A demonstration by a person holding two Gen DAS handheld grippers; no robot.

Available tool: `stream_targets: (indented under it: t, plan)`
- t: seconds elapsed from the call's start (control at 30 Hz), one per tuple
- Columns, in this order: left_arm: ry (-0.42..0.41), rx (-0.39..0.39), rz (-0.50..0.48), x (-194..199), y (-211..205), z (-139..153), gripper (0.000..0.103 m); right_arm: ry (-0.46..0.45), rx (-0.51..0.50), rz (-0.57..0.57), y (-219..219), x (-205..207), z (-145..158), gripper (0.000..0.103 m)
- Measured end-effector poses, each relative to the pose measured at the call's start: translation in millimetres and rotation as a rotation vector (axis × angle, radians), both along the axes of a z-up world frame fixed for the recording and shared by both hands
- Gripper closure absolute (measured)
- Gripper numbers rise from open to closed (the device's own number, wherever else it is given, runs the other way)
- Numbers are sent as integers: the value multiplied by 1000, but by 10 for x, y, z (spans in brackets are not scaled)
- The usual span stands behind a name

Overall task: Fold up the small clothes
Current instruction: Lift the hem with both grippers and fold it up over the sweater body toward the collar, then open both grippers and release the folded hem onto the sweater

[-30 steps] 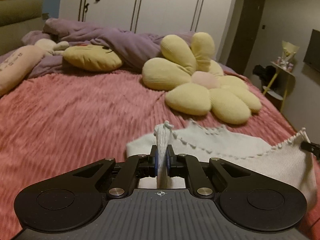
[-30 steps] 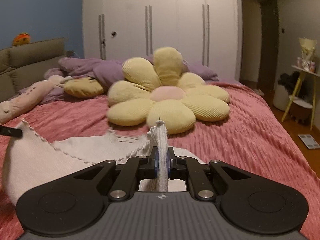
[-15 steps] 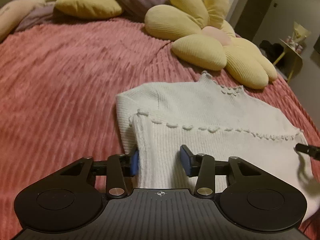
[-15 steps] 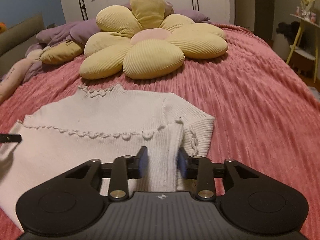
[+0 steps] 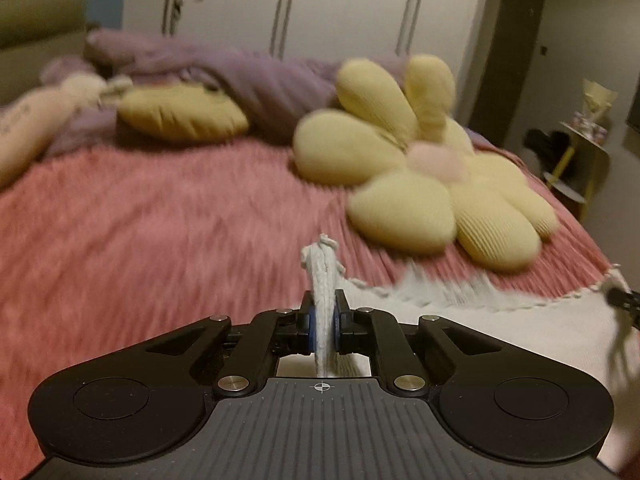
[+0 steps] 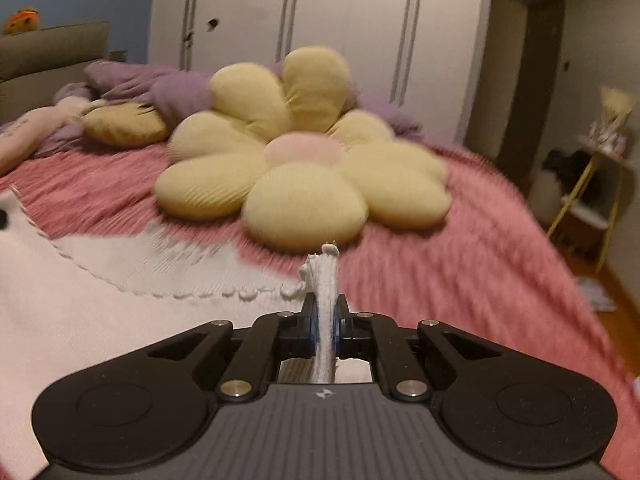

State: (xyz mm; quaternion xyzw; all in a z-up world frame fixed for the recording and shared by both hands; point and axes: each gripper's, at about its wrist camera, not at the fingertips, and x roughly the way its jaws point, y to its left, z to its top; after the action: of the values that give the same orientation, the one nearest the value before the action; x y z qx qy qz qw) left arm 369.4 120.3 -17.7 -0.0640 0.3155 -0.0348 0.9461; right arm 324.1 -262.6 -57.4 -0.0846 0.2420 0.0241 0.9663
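Left gripper (image 5: 324,326) and right gripper (image 6: 325,326): each set of jaws is closed tight on a bunched edge of the white sweater (image 6: 80,312). The sweater spans between them, above the pink bedspread (image 5: 160,232). Beyond the sweater, a flower pillow (image 6: 304,176); behind that, wardrobe (image 6: 320,32).

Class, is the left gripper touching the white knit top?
Touching. The left wrist view shows the left gripper with its jaws closed on a bunched edge of the white knit top, fabric pinched between them.

Yellow flower cushion (image 6: 300,176) on pink bedspread (image 5: 160,232), purple blanket (image 5: 240,76) before white wardrobe (image 6: 340,20).
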Motion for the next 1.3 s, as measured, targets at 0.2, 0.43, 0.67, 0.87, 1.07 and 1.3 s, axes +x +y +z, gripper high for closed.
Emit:
stream_targets:
  t: [0.2, 0.43, 0.67, 0.87, 1.07, 1.3]
  plan:
    - [19, 80, 117, 470, -224, -335, 92, 1, 21, -128, 60, 536, -129, 96]
    - [94, 46, 192, 515, -130, -901, 59, 56, -21, -171, 82, 683, -605, 96]
    - [112, 37, 285, 420, 25, -869, 27, 44, -8, -223, 34, 673, -686, 58]
    - [63, 55, 207, 98, -126, -595, 13, -89, 14, -227, 118, 216, -461, 27]
    - [44, 14, 91, -288, -466, -514, 7, -56, 129, -8, 461, -453, -459, 34]
    - [65, 103, 45, -445, -641, -836, 6, 92, 72, 142, 757, -663, -757, 63]
